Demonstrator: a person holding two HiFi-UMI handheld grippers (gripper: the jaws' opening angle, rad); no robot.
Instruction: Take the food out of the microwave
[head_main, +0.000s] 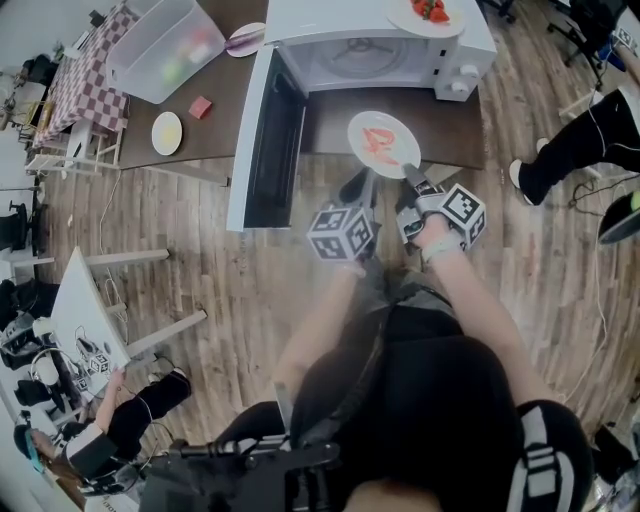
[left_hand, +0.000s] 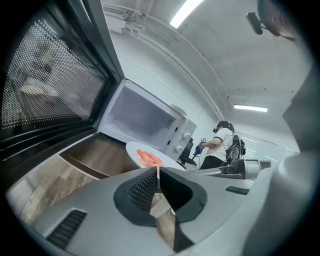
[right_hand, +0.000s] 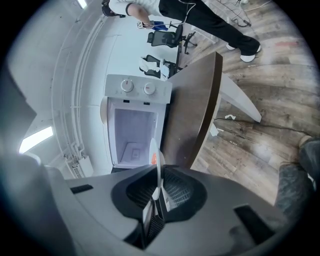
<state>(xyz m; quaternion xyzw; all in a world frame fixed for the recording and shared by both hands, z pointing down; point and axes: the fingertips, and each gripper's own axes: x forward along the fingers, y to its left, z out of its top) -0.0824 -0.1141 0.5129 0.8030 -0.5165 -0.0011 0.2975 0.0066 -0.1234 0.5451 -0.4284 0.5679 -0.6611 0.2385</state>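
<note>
Plate (head_main: 404, 150): clear of the microwave (head_main: 372, 52), over the counter (head_main: 325, 125), carrying the food (head_main: 379, 142).
Left gripper (head_main: 361, 184): clamped on the near rim.
Right gripper (head_main: 413, 178): clamped on the same rim.
Technique: hold the plate level, lower both grippers together, and release once it is seated.

On the dark table (head_main: 228, 95) we see a clear bin (head_main: 160, 48) at the left edge. A cream plate (head_main: 166, 132) lies near the front left corner, with a pink block (head_main: 200, 107) just beside it, not touching. Toward the back edge, right of the bin, a second plate (head_main: 245, 40) carries something purple. Beyond the left edge we see a checked cloth (head_main: 85, 80). A striped trouser leg (head_main: 590, 140) crosses the wood floor (head_main: 540, 280).
</note>
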